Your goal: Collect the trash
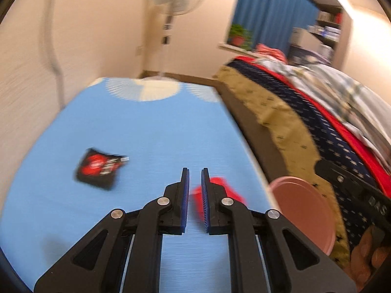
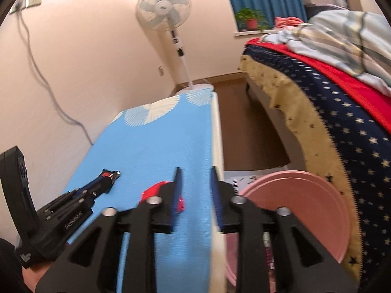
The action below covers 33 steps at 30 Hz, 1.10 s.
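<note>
Over a table spread with a blue cloth, the left gripper hovers nearly closed and empty, a black-and-red wrapper lying ahead to its left and a red scrap just right of its tips. The right gripper, jaws partly apart and holding nothing, points past the table's edge, a pink bin directly to its right.

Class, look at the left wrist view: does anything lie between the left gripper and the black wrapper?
Nothing visible does. Only bare blue cloth separates the left gripper from the black wrapper. The red wrapper lies on the jaws' other side.
</note>
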Tool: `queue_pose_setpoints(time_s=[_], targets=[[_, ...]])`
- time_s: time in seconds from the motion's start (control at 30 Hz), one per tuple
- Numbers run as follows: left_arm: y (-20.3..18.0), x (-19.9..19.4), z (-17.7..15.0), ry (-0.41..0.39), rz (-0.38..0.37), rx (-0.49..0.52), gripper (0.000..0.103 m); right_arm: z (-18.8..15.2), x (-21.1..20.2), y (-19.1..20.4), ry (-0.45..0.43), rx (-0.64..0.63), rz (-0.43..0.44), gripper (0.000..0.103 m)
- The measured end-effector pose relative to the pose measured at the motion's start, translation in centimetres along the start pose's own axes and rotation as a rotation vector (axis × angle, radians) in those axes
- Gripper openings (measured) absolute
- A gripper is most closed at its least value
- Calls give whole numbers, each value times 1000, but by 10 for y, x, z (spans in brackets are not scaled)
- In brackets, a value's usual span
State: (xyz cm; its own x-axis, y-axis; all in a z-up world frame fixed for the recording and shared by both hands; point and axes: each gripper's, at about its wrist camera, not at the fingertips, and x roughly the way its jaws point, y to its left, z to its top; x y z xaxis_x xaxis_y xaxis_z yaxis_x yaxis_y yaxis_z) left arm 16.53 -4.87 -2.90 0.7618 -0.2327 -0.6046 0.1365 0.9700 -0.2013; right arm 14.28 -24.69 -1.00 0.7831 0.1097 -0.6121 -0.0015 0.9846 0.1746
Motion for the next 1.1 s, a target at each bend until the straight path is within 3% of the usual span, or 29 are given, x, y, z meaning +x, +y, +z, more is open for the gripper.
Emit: queue_pose_setpoints(time_s=[0.07, 0.23, 0.43, 0.53, 0.63, 0.87, 1.1], targets=[[16, 2, -1, 7, 40, -41, 10, -4, 9, 11, 13, -15, 13, 44], [50, 9, -5, 29, 122, -115, 10, -18, 45, 34, 79, -50, 37, 75], [75, 21, -3, 36, 176, -159, 10, -30, 81, 43, 159, -51, 38, 91], [83, 31, -2, 52, 194, -162, 12, -33, 92, 49, 184, -73, 36, 92], [86, 41, -1, 61, 216, -146, 24, -35, 102, 54, 203, -98, 24, 92], [86, 61, 4, 84, 251, -105, 36, -37, 118, 50, 243, -85, 3, 92], [80, 81, 4, 134, 291, -59, 38, -39, 123, 49, 261, -84, 5, 90]])
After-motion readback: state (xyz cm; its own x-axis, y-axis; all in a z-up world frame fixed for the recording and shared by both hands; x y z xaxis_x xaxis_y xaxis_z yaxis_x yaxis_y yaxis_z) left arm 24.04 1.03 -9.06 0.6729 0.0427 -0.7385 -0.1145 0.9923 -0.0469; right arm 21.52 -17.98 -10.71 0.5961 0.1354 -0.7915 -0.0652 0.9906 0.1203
